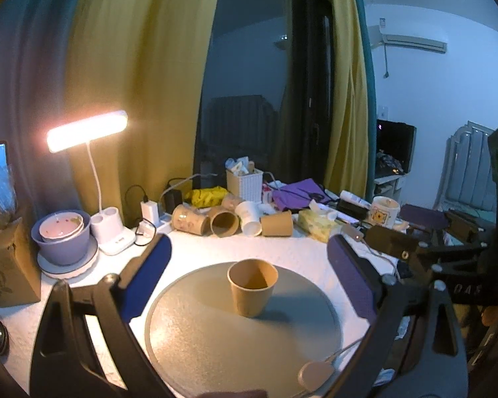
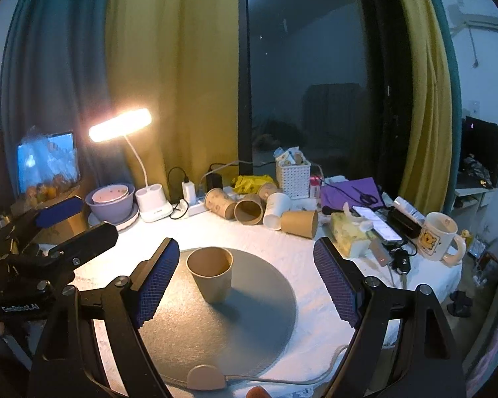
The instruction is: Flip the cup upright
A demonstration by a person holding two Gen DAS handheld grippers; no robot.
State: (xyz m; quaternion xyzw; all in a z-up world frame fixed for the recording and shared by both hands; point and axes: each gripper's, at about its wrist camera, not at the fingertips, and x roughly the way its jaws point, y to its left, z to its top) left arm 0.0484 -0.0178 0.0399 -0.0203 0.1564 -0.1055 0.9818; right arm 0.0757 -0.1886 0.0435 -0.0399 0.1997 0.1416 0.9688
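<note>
A brown paper cup [image 1: 253, 287] stands upright, mouth up, on a round grey mat [image 1: 242, 335] on the white table. My left gripper [image 1: 249, 262] is open and empty, its blue-padded fingers apart on either side of the cup, pulled back from it. In the right wrist view the same cup [image 2: 211, 273] stands on the mat [image 2: 222, 318]. My right gripper [image 2: 245, 273] is open and empty, the cup nearer its left finger. The left gripper also shows at the left edge of the right wrist view [image 2: 69, 225].
Several paper cups [image 2: 249, 210] lie on their sides at the back of the table. A lit desk lamp [image 2: 121, 129], stacked bowls [image 2: 111, 200], a white basket [image 2: 292, 174], a tissue pack [image 2: 348, 230] and a mug [image 2: 436, 237] ring the mat. A cable with a round puck [image 2: 206, 376] lies at the front.
</note>
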